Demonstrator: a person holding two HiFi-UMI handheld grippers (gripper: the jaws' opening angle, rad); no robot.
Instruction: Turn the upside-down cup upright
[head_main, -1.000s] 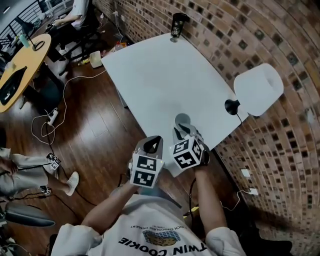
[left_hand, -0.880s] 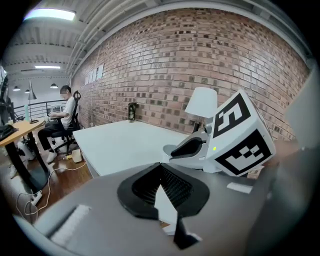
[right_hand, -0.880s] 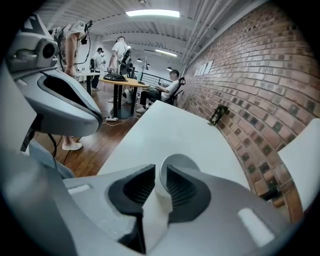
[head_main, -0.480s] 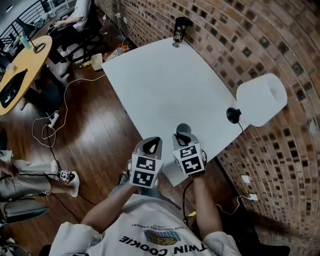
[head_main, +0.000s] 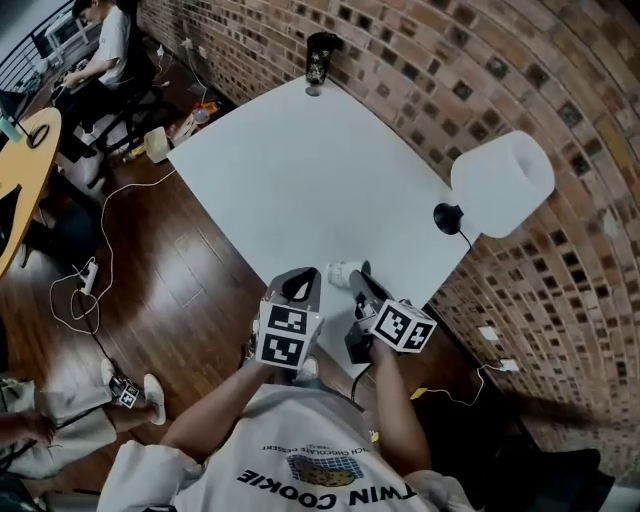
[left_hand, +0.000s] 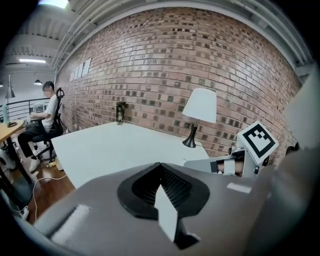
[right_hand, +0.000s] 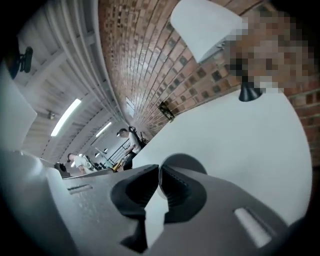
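The right gripper (head_main: 359, 277) is clamped on the cup (head_main: 342, 272): in the right gripper view its ribbed pads (right_hand: 172, 184) stand almost together with the thin wall of the cup pinched between them, and the cup's dark round end shows just beyond them. In the head view the pale cup lies over on its side, sticking out to the left of the jaws, over the near corner of the table (head_main: 300, 170); I cannot tell whether it touches the tabletop. The gripper is rolled over, so its marker cube (head_main: 405, 326) sits out to the right of the hand. The left gripper (head_main: 303, 282) hangs just beside it on the left, at the table's near edge, jaws pressed together with nothing between them, as the left gripper view shows; it is apart from the cup. Farther out the white tabletop is bare up to a lamp (head_main: 503, 183) with a white shade and a black foot by the right edge, and a dark bottle (head_main: 320, 55) at the far corner. A brick wall (head_main: 440, 70) runs along the table's far and right sides. To the left is a wooden floor (head_main: 170, 270) with cables (head_main: 85, 285), and a seated person (head_main: 100, 45) at a desk well away.
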